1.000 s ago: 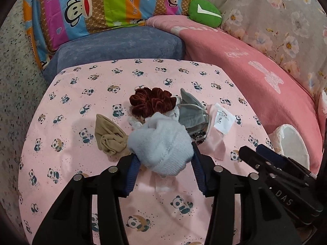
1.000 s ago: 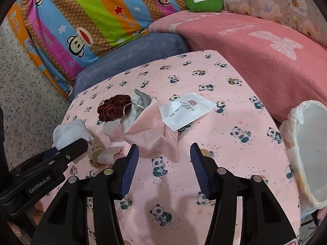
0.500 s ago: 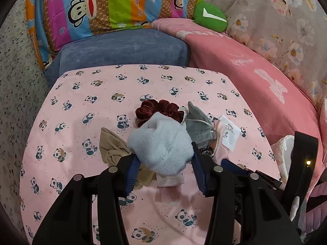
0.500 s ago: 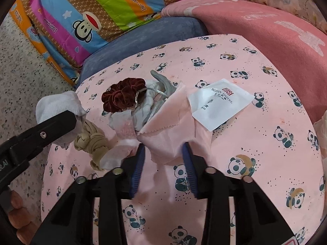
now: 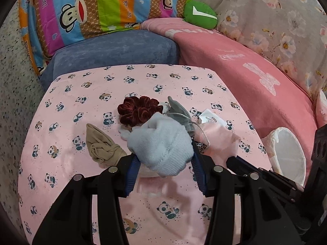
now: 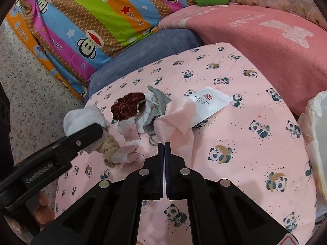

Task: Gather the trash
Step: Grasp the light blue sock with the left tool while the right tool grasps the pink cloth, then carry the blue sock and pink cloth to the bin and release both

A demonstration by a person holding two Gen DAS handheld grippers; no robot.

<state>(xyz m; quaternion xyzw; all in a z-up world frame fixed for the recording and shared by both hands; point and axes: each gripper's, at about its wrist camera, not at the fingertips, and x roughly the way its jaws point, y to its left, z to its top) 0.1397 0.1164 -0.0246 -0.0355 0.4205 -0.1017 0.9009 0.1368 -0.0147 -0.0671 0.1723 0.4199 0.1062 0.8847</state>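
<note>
My left gripper is shut on a pale blue fuzzy sock, held just above the pink panda tablecloth. In the right wrist view the sock sits at the left gripper's tip. My right gripper has its jaws closing together on the near corner of a pink cloth, which bunches up in front of it. Around it lie a maroon scrunchie, a grey cloth, a white packet, a beige knotted cloth and crumpled pink-white wrappers.
A bin lined with a white bag stands off the table's right edge. Behind the table are a blue cushion, a pink blanket and a striped cartoon pillow. Speckled floor lies to the left.
The right gripper's jaws went from wide apart to shut, pinching the pink cloth and lifting its corner. The left gripper kept its hold on the sock and shifted slightly.
</note>
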